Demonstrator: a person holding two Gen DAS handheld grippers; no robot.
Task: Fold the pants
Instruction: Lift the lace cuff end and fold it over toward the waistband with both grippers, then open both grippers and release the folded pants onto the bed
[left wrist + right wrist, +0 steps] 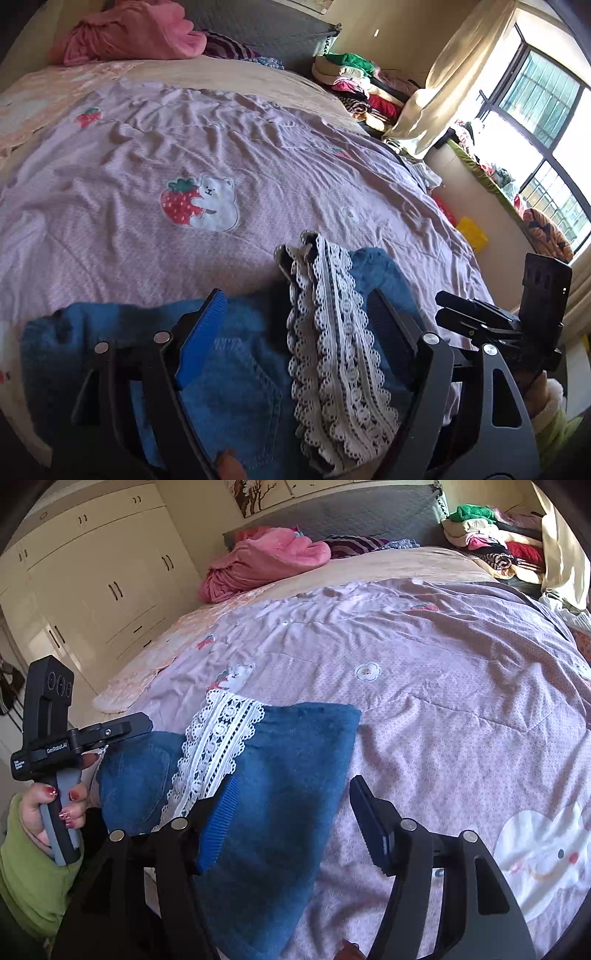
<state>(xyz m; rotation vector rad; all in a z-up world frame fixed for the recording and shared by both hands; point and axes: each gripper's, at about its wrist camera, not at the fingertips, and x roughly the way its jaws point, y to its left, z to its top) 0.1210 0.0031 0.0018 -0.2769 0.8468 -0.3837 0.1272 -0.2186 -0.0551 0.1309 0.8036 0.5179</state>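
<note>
Blue denim pants (236, 391) with a white lace trim strip (332, 339) lie folded on the pink bedspread at the near edge of the bed. They also show in the right wrist view (291, 775), with the lace (218, 746) running across them. My left gripper (295, 314) is open, its fingers standing either side of the lace strip just above the denim. My right gripper (293, 797) is open over the right edge of the pants, holding nothing. The left gripper's body shows at the left of the right wrist view (74, 738).
The pink bedspread (443, 720) with strawberry and bear prints covers the bed. A pink blanket heap (266, 561) lies near the headboard. Stacked clothes (491, 539) sit at the far right corner. White wardrobes (92, 576) stand left; a window (535, 122) is on the right.
</note>
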